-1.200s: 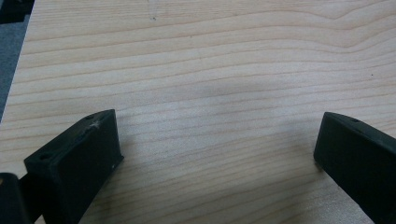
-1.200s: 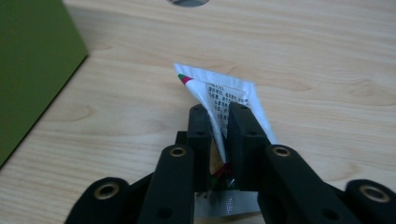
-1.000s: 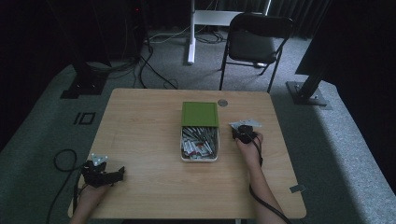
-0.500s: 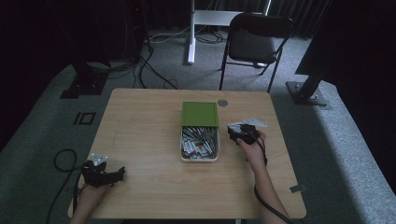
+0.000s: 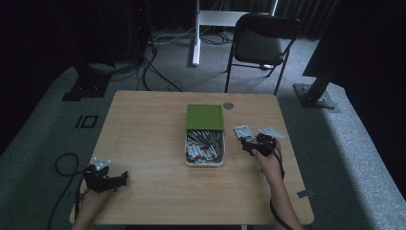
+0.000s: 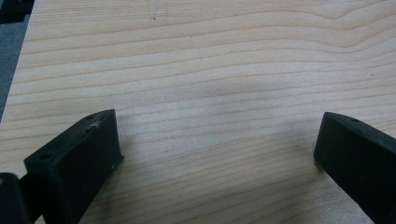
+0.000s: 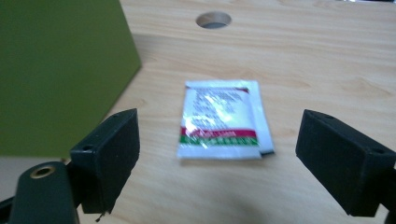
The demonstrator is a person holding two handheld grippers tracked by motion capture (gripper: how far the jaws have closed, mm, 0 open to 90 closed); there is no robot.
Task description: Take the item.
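A white sachet (image 7: 219, 119) with a red and green band lies flat on the wooden table (image 5: 153, 124), just right of the box's green lid (image 7: 56, 70). My right gripper (image 7: 219, 128) hovers just short of the sachet (image 5: 242, 132). Its jaws have just been opening and stand wide, touching nothing. From above, the right gripper (image 5: 246, 145) sits right of the open white box (image 5: 187, 155) of several sachets. The green lid (image 5: 205, 117) covers the far half of the box. My left gripper (image 5: 119, 178) rests at the front left, and its open jaws (image 6: 218, 128) frame bare wood.
A round cable hole (image 5: 228, 105) is set in the table beyond the lid. A folding chair (image 5: 261, 43) and stand legs are on the carpet behind the table. A cable (image 5: 64, 165) trails off the left edge by the left hand.
The right gripper has drawn back to the right and toward the person, and the sachet now lies on the table beyond it. The left gripper has stayed put.
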